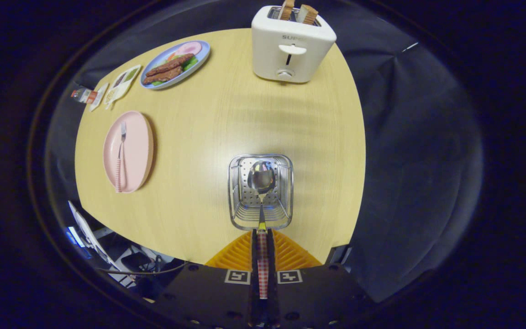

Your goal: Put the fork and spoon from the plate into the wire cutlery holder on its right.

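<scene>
Pale wood-grain tabletop (217,128) spreads under the camera, with dark cloth behind it. Near its close edge stands the wire cutlery holder (260,192), a square chrome basket with a perforated floor. The spoon (261,183) hangs over it, bowl down inside the basket's opening, its checked handle running straight back between the fingers. The gripper (262,237) is clenched on that handle, both fingers pressing it from either side just behind the holder's near rim. Whether the bowl touches the basket floor cannot be told. Well to the left of the holder sits the pink plate (128,151), and on it lies the fork (120,157), tines pointing away, its checked handle reaching toward the plate's near edge. Farther from the holder, beyond the pink plate, a blue plate (175,64) carries food, with a few small packets (117,87) beside it. Straight beyond the holder, at the far edge, stands a white toaster (292,45) with two slices of bread (297,11) sticking up.
</scene>
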Action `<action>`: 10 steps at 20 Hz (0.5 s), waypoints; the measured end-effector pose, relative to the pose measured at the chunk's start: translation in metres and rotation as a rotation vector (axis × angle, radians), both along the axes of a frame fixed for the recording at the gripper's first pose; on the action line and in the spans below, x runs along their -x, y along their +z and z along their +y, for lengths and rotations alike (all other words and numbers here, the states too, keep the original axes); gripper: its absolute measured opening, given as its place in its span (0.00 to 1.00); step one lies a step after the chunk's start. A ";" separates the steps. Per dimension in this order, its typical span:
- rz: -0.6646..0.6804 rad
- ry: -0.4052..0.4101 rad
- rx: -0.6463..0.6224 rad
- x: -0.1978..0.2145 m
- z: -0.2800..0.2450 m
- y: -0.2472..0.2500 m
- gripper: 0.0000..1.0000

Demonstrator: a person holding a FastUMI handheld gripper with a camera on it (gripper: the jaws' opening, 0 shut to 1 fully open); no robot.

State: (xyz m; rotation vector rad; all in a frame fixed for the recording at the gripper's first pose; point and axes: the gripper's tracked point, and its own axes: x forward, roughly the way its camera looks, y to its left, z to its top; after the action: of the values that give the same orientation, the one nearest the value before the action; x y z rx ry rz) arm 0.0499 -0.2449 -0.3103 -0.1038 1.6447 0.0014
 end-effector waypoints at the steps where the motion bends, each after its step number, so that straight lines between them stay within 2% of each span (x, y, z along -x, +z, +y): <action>1: 0.023 -0.010 0.005 0.000 -0.001 -0.003 0.07; 6: 0.088 -0.006 0.005 -0.003 0.004 -0.015 0.09; 10: 0.057 -0.007 0.028 -0.013 0.001 -0.016 0.10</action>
State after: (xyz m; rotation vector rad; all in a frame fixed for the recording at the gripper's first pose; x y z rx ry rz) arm 0.0626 -0.2436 -0.3265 -0.1202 1.7028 -0.0240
